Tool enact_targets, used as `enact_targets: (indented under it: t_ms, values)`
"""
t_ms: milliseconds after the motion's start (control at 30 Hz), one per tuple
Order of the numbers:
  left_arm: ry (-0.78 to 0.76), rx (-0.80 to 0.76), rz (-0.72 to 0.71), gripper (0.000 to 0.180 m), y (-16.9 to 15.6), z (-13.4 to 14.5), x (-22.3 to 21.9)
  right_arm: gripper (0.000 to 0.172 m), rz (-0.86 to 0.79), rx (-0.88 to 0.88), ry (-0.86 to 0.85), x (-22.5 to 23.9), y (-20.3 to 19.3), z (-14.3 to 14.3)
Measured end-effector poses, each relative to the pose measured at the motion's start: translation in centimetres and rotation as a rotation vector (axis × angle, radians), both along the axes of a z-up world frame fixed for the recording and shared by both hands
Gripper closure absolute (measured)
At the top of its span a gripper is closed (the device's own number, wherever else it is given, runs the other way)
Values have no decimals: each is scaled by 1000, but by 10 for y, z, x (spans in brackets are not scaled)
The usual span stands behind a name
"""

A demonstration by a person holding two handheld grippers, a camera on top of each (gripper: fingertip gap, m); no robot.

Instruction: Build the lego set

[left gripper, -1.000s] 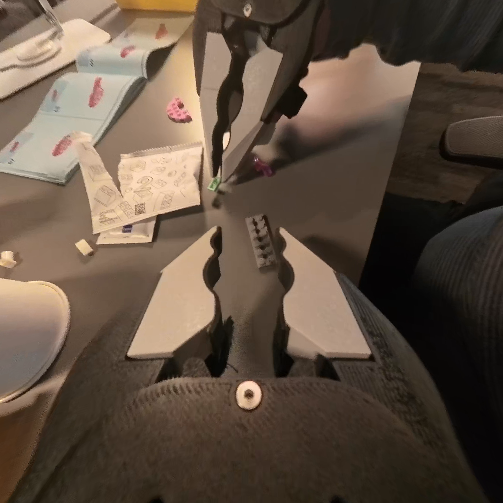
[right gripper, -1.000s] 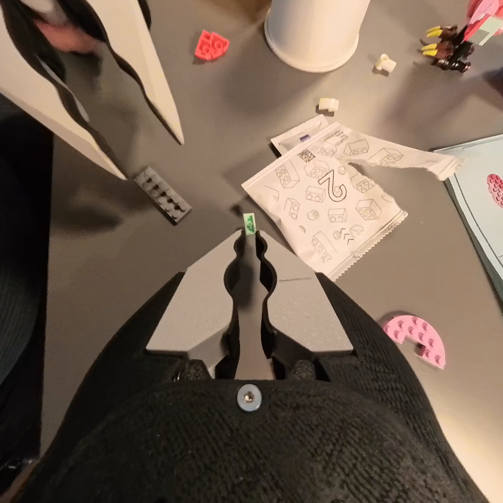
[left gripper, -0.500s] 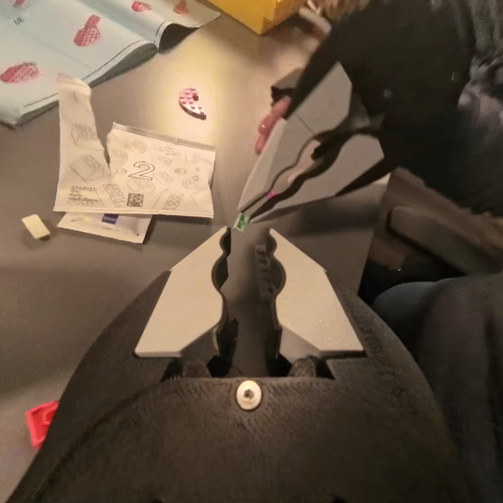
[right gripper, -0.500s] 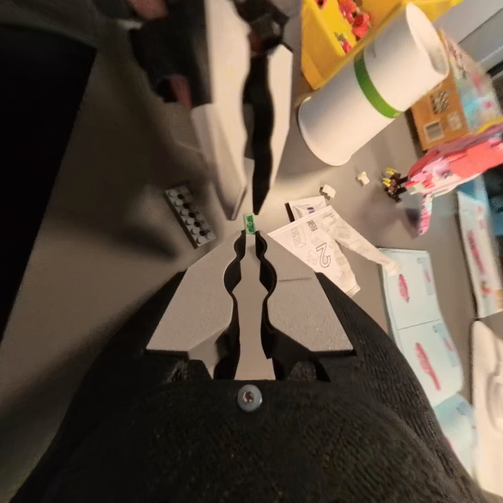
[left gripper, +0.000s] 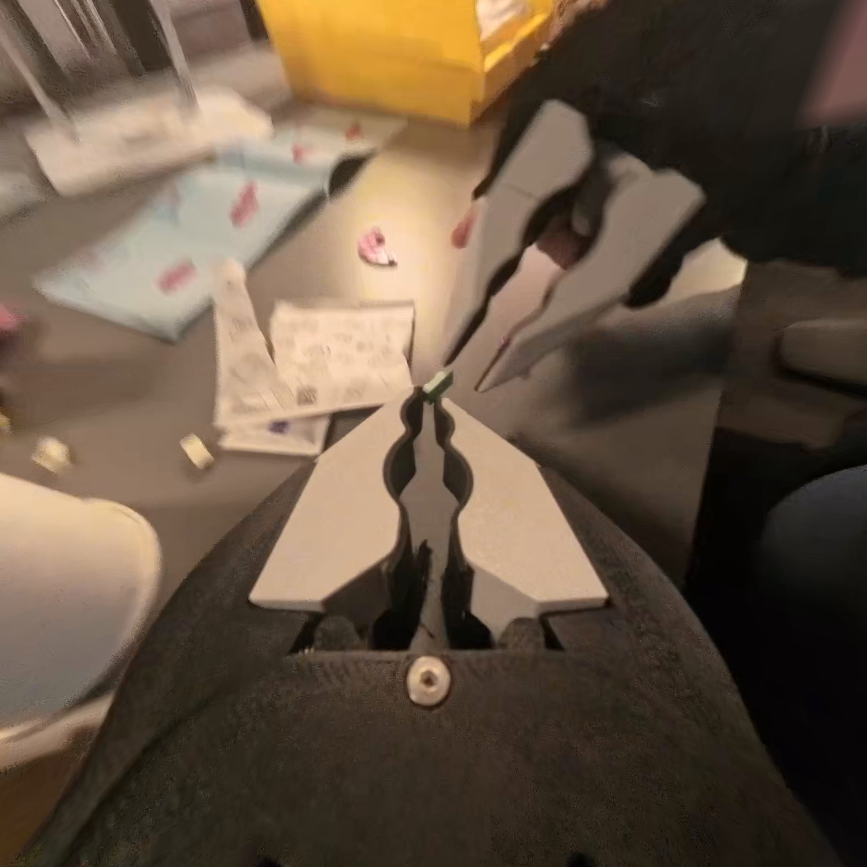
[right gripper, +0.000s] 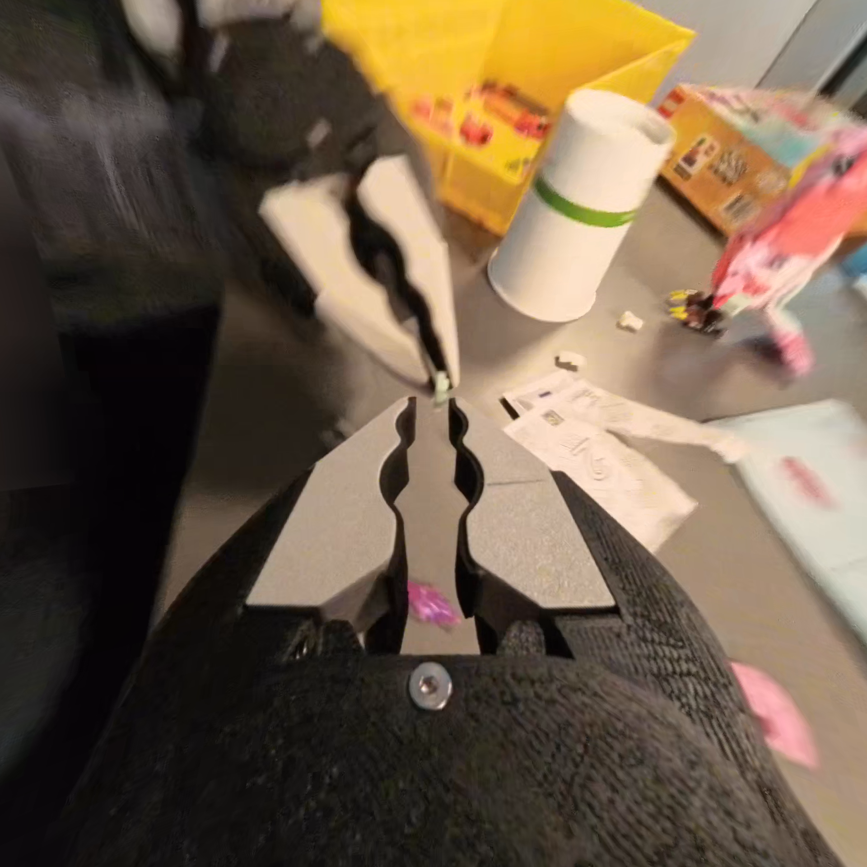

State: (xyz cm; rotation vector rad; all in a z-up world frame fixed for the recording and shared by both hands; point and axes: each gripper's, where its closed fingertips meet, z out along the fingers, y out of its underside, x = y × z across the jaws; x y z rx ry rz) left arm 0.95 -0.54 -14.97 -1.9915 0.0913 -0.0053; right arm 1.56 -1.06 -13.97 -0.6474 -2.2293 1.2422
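Green and tiny, the brick (left gripper: 437,385) sits pinched in the left gripper (left gripper: 428,399); the right gripper (right gripper: 431,404) stands narrowly open, bare

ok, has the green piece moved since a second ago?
Yes: the green piece went from the right hand-held gripper to the left hand-held gripper's tips, staying close beside the printed white bag's corner.

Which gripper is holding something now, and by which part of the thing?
The left gripper pinches the small green piece by its near end; the right gripper stands open, holding nothing.
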Motion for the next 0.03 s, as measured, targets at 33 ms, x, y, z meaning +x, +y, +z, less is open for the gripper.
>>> enact_targets:
  t_ms: [33]
  values:
    - [121,53,-15,178,-1,7,2,163,-29,-162,-78,-2,0,11]
